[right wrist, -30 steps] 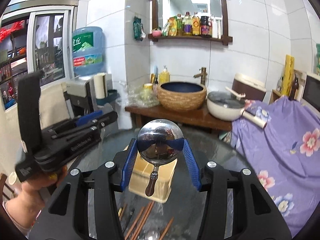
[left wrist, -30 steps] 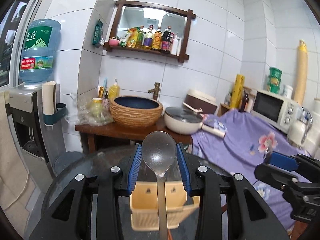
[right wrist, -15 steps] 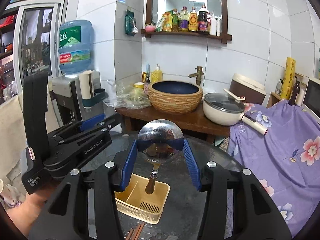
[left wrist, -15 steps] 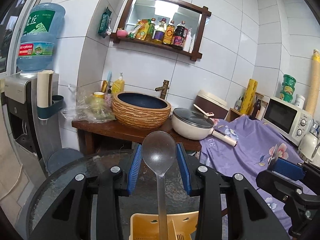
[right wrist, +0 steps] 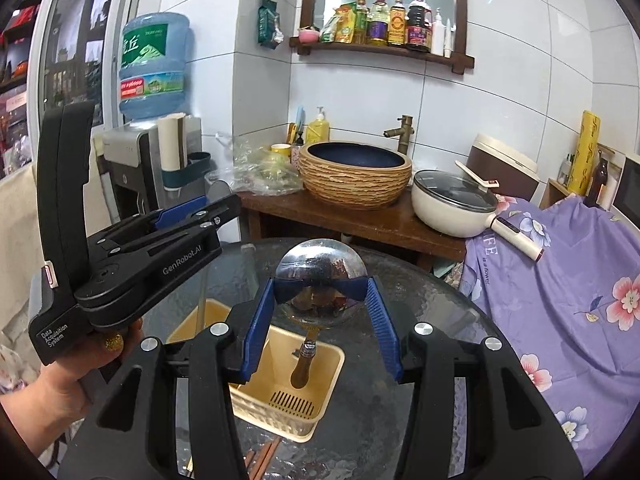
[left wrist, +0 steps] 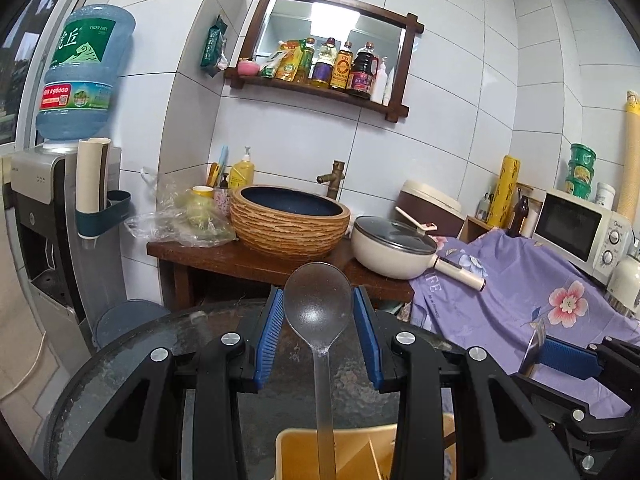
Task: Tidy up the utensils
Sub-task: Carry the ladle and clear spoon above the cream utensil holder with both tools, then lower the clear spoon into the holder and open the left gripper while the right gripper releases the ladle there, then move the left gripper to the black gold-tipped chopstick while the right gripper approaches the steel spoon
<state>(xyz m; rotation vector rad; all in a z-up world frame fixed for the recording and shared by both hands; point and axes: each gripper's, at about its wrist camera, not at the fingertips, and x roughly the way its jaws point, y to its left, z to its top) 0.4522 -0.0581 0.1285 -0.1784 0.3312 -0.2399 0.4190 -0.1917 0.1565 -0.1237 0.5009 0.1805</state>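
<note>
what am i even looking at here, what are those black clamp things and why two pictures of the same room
These are two handheld black grippers with blue pads; a person holds one in each hand, and each carries a fisheye camera looking along its fingers. So one picture is from the left gripper, one from the right gripper. The left is clamped on a translucent grey plastic ladle, the right on a shiny steel ladle with a wooden handle. Both handles hang over a yellow plastic utensil basket on a round dark glass table, with brown chopsticks beside it.
</note>
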